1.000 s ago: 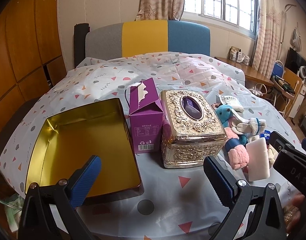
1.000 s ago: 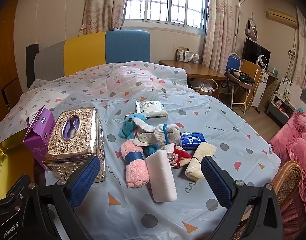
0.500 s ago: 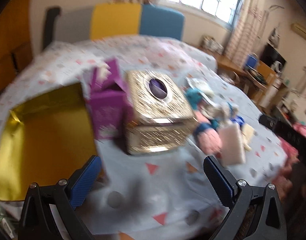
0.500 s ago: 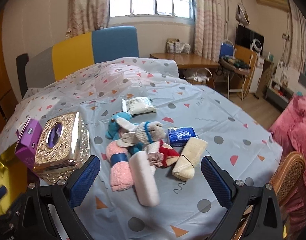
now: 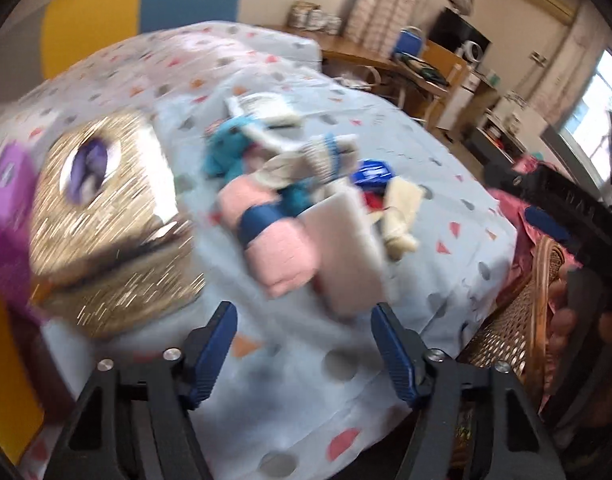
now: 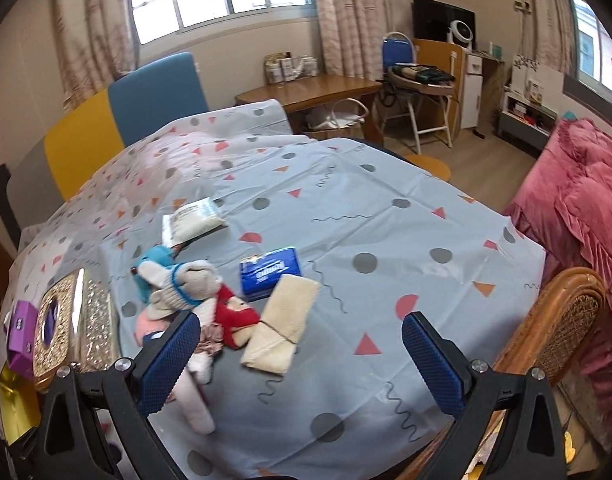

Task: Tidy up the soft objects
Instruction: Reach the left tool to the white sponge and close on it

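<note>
While both tools gape wide and empty, the pink rolled towel (image 5: 280, 236), lying at the 12 o'clock of the left tool (image 5: 304, 346) in the soft pile just right of the gold tissue box (image 5: 106, 220), is best straddled squarely before the right tool (image 6: 300, 360) is brought in.

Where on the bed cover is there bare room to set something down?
Bare: the bed cover right of the blue tissue pack and cream folded cloth. Crowded: the soft pile beside the gold tissue box.
</note>
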`<state>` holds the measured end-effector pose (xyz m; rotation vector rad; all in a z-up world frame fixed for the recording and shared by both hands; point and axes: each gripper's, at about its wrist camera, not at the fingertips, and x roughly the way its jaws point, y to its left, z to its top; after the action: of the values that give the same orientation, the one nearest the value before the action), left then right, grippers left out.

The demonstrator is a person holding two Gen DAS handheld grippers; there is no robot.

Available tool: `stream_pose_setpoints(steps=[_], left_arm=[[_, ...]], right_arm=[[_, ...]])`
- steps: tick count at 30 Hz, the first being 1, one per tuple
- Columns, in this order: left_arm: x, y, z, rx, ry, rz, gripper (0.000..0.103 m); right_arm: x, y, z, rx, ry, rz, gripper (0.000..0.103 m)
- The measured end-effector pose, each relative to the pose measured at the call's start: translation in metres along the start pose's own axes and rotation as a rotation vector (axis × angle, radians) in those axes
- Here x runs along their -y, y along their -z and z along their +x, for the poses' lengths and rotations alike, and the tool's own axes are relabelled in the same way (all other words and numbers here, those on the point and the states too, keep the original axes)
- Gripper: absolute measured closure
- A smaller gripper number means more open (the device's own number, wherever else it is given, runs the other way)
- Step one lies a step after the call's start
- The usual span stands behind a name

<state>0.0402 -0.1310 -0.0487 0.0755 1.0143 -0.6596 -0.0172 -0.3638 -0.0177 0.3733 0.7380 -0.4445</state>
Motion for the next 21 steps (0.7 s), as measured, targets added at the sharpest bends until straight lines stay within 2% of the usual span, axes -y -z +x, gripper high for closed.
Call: stream_pose_setpoints(steps=[3,6,9,11,12,14,16,20,21], left_arm=[[0.021,-0.016,0.012,-0.010,0.009,0.036,0.035],[0.035,-0.025,0.023,-0.016,-0.028,0.062,0.036],[0.042,-0.033,0.039,-0.051,-0.033,0.056,0.036],[0.045,-0.036,0.054,-0.077,-0.065,0.067,0.037],[0.044,-0.038,0.062,-0.089,-0.076,0.068,0.040],[0.042,-0.038,0.075,-0.117,-0.056,0.066,0.072],[0.036,-0.035,0.072,-0.099,-0.021,0.052,0.073],[0.015,-0.030,0.047,-0.055,0.073,0.005,0.078],[0.009,-0.030,0.040,-0.044,0.085,-0.007,0.078]], right_arm=[[0.009,0.001,0.004,-0.008,0.002,0.016,0.000],[0.014,0.003,0.008,-0.017,0.010,0.019,0.000],[0.018,0.004,0.011,-0.020,0.016,0.027,0.000],[0.023,0.003,0.014,-0.028,0.009,0.045,0.000],[0.024,0.003,0.014,-0.031,0.009,0.050,0.000],[0.026,0.002,0.016,-0.038,0.009,0.059,0.000],[0.025,0.002,0.017,-0.042,0.000,0.059,0.000],[0.017,0.000,0.023,-0.074,-0.056,0.048,0.019],[0.015,-0.001,0.026,-0.093,-0.079,0.057,0.027]])
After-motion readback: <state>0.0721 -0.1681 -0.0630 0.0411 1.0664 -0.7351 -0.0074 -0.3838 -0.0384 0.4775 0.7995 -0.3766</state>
